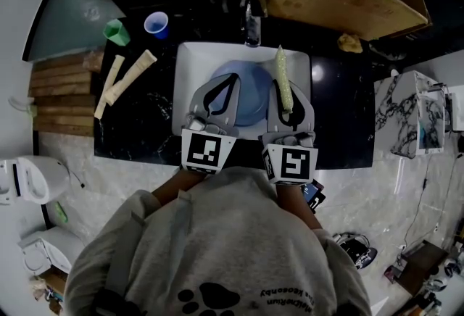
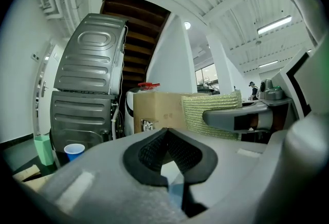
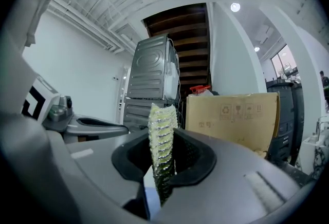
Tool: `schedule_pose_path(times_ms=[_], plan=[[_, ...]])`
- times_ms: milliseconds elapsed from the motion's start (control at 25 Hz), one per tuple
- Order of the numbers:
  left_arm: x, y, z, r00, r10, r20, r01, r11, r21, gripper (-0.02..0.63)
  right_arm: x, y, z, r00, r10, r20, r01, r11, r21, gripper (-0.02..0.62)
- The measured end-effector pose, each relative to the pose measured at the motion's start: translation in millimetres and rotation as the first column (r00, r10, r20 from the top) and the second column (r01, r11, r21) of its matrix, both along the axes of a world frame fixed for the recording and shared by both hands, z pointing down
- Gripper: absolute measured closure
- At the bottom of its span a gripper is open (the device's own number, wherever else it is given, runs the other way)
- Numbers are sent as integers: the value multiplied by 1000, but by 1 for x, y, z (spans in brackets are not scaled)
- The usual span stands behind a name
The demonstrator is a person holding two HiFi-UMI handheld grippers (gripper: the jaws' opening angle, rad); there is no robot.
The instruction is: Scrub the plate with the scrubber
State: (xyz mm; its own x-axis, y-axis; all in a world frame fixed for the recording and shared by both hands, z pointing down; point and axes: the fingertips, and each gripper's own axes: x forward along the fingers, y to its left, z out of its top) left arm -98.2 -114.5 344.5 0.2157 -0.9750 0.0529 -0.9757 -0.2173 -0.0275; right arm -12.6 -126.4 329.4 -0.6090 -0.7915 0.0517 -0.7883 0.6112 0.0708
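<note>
The blue plate (image 1: 250,101) sits in the white sink (image 1: 190,61) at the centre of the head view, partly covered by both grippers. The right gripper (image 1: 287,90) has its fingers clamped on the scrubber (image 1: 280,61), a yellow-green mesh strip whose free end juts toward the top of the frame. The left gripper (image 1: 232,79) has its fingers pressed together, with nothing evident between them. The scrubber looks light, soft and floppy, so a hold near its middle suits it. The plate looks rigid and probably slick, best pinned by its rim.
</note>
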Motion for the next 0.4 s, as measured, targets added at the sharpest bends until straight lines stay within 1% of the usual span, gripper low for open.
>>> schedule_pose_path(times_ms=[160, 400], plan=[[-5, 2, 8, 1000, 14, -2, -14, 1000, 2, 600, -5, 4, 6, 1000, 12, 0, -12, 1000, 13, 531], [-10, 2, 19, 999, 36, -5, -36, 999, 3, 601, -6, 6, 22, 999, 50, -14, -50, 999, 6, 531]])
